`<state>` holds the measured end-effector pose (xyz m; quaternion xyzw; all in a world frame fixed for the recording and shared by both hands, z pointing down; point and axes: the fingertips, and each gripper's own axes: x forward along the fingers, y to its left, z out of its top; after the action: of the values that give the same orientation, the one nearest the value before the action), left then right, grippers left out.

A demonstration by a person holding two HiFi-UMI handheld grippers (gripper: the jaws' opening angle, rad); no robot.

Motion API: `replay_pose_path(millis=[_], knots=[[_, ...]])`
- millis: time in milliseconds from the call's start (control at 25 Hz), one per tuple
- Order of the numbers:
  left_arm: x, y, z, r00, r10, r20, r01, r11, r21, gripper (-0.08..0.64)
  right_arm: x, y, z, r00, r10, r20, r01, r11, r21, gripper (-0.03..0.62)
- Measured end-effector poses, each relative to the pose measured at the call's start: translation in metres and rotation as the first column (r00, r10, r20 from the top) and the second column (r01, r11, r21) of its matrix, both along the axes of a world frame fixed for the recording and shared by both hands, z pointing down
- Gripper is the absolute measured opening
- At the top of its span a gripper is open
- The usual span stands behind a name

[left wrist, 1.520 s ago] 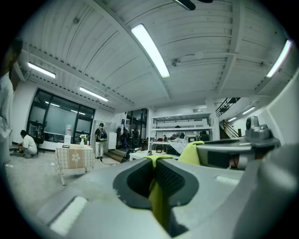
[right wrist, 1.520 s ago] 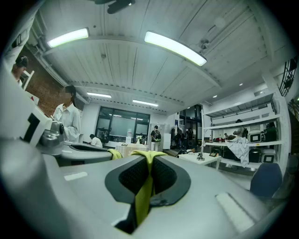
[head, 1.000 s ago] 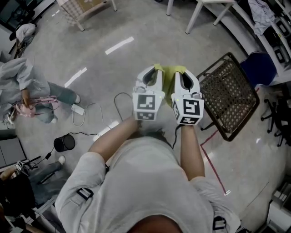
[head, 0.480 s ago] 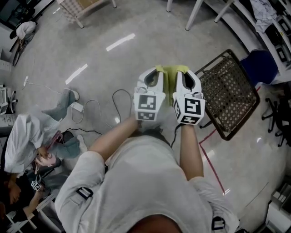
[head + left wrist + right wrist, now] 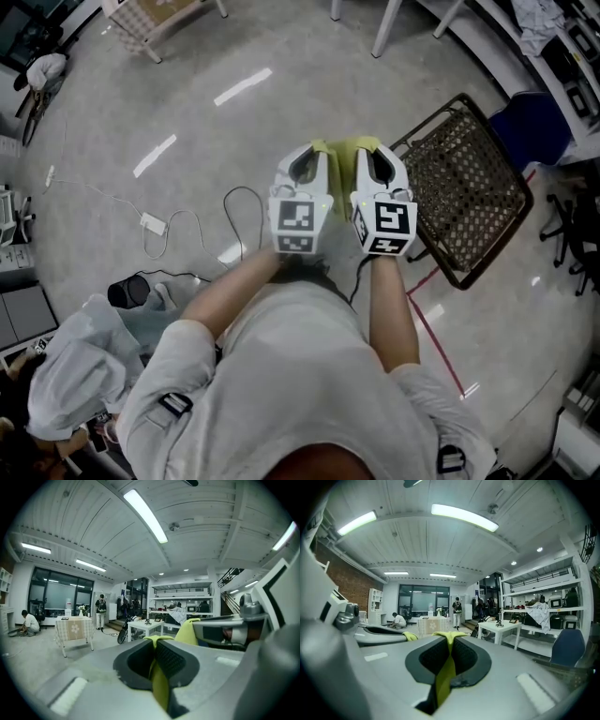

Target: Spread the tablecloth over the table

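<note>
**Task item.** The tablecloth (image 5: pixel 345 150), a yellow-green fabric, is bunched up and held in the air above the floor (image 5: pixel 187 94), in front of the person's torso. It spans the short gap between the two grippers.

**Left gripper** (image 5: pixel 314 157). The jaws are clamped on a fold of the tablecloth. In the left gripper view the fabric runs down between the dark pads (image 5: pixel 174 660) and rises in a small peak above them.

**Right gripper** (image 5: pixel 373 157). The jaws are clamped on a second fold of the tablecloth. In the right gripper view a narrow strip of fabric is pinched between the pads (image 5: pixel 464 657) and hangs below them.

**Arrangement.** Both grippers sit side by side, close together, pointing away from the person and roughly level. Their marker cubes face the head camera.

**Surroundings.**
- A dark perforated chair (image 5: pixel 469 187) stands just to the right of the right gripper.
- A blue chair (image 5: pixel 530 131) lies beyond it.
- A white cable (image 5: pixel 178 225) trails across the floor to the left.
- In the left gripper view, a cloth-covered worktop (image 5: pixel 74 629) stands well ahead at the left.
- A white table (image 5: pixel 145 626) stands nearer the centre of that view.
</note>
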<state>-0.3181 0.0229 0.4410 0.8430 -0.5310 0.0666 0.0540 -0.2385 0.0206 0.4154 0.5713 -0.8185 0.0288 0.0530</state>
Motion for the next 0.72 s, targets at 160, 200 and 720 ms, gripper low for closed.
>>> replay_pose_path(millis=[160,200,720], knots=[[0.011,-0.020,0.005,1.000,-0.001,-0.004,0.001,1.000,-0.013,0.025,0.012,-0.020,0.006,1.000,-0.002,0.002,0.002,1.000,-0.014,0.009],[0.013,-0.028,0.006,1.000,-0.002,-0.007,0.002,1.000,-0.014,0.025,0.016,-0.027,0.007,1.000,0.001,0.003,-0.001,1.000,-0.017,0.009],[0.060,-0.172,0.026,0.996,0.065,-0.054,-0.068,0.996,-0.063,0.025,0.057,-0.165,0.024,0.998,0.046,-0.035,-0.049,0.996,-0.080,0.009]])
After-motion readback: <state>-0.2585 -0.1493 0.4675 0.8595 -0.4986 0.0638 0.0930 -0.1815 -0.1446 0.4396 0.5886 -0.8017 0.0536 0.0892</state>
